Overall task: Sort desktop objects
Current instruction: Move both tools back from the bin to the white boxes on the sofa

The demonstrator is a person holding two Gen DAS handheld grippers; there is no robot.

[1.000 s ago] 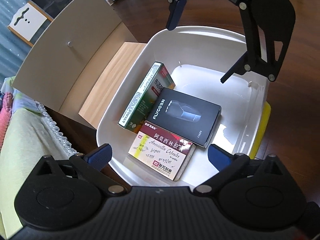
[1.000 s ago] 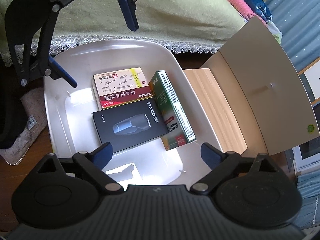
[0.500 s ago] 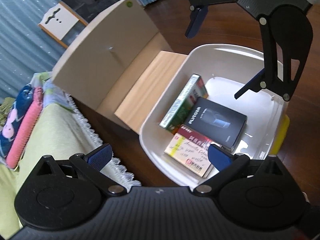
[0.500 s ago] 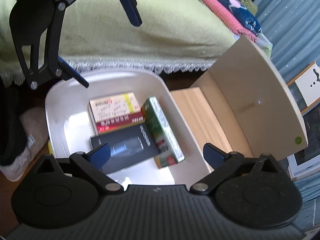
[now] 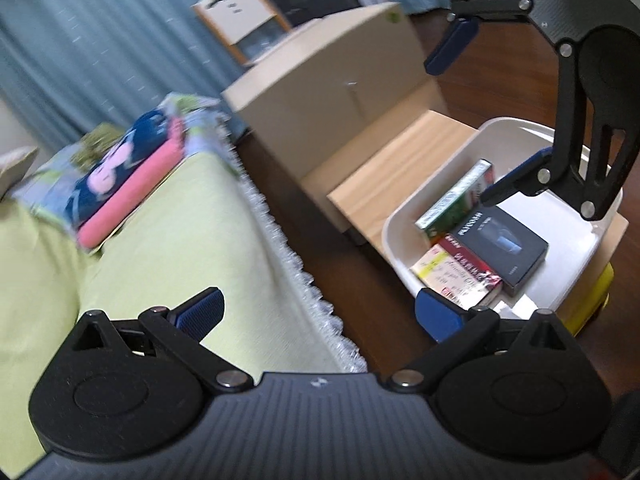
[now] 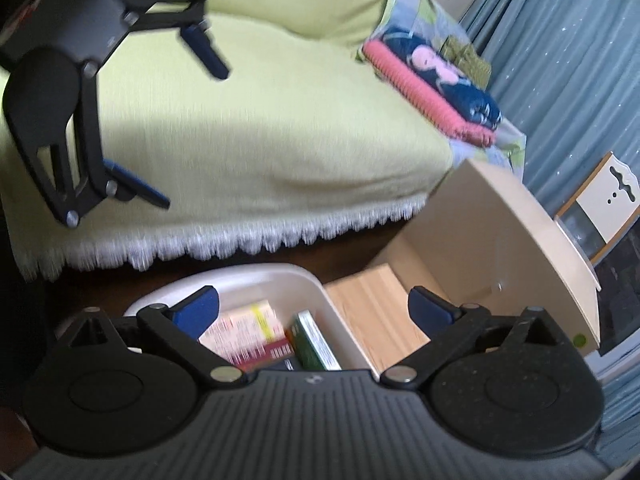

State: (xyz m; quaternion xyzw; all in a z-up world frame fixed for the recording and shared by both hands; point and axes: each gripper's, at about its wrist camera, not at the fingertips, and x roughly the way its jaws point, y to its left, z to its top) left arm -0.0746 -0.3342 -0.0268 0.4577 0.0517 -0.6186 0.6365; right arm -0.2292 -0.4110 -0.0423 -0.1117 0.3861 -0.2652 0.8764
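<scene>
Biggest thing in view was the sofa (image 6: 240, 132) with its yellow-green cover and white fringe, and a pink-and-navy folded blanket (image 5: 128, 184) sat on its far end. Next to it stood a pale wooden cabinet (image 5: 340, 80) on the dark floor (image 5: 332, 248). Just beside the cabinet was the white bin (image 5: 404, 248), and all three boxes were lying flat inside it: a black box (image 5: 500, 244) resting partly on a red-and-cream medicine box (image 5: 456, 272), and a green box (image 5: 456, 204) along the bin's left wall, touching the other two. The left gripper (image 5: 318, 312) hung over the sofa edge and floor, jaws wide apart and holding nothing. The right gripper (image 6: 312, 308) was above the bin and cabinet corner, jaws spread wide too, nothing between them. Both shots were kinda blurry, so box labels weren't readable.
</scene>
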